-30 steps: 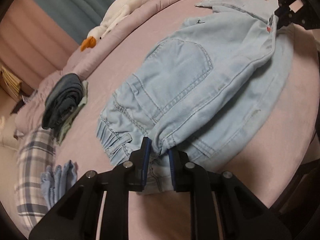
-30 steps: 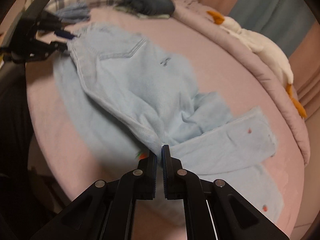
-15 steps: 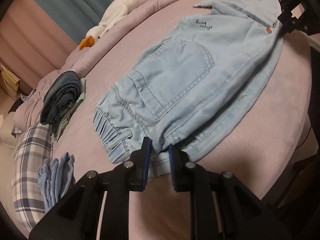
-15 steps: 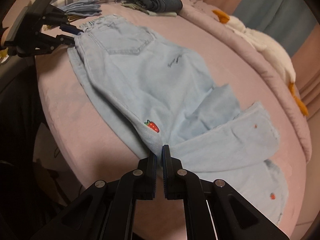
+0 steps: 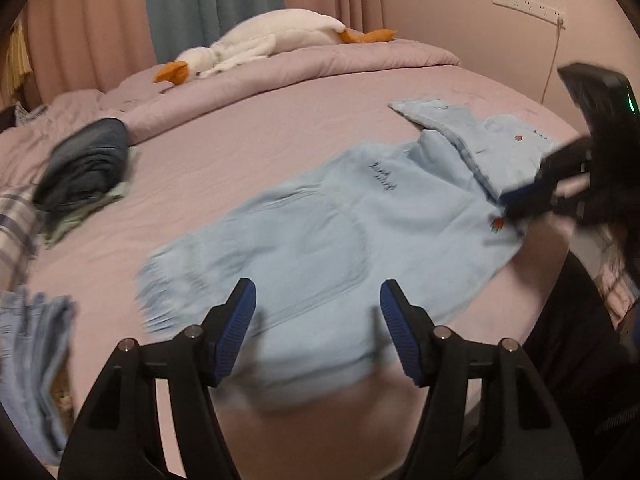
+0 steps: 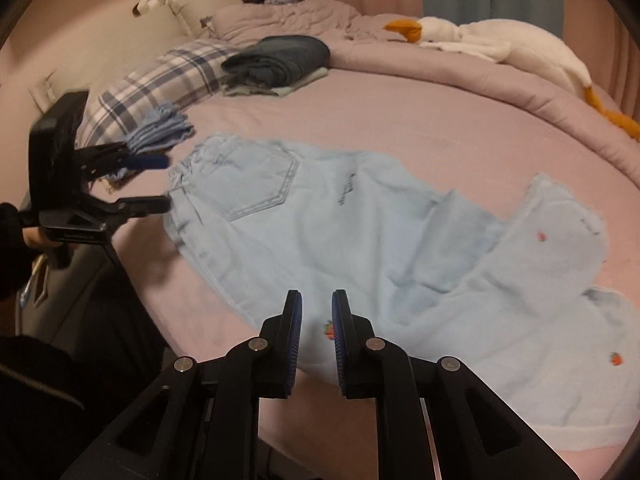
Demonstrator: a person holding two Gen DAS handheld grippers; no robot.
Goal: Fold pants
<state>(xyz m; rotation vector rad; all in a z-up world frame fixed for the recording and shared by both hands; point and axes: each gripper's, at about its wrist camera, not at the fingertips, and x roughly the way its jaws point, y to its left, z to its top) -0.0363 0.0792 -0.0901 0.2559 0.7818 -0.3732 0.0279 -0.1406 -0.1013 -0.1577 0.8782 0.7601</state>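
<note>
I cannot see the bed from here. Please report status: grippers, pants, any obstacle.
Left gripper open, right gripper open, both empty. Light blue pants lying folded lengthwise on bed. Nothing on the pants; folded dark clothes well apart.

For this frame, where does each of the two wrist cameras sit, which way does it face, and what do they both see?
Left wrist: on the left gripper at the waistband end of the light blue pants, looking along them across the bed; own open fingers frame the bottom, right gripper at right.
Right wrist: on the right gripper at the leg end, looking toward the pillows; own narrowly parted fingers below, left gripper at left.
Shared: pants, goose plush, dark folded clothes.
</note>
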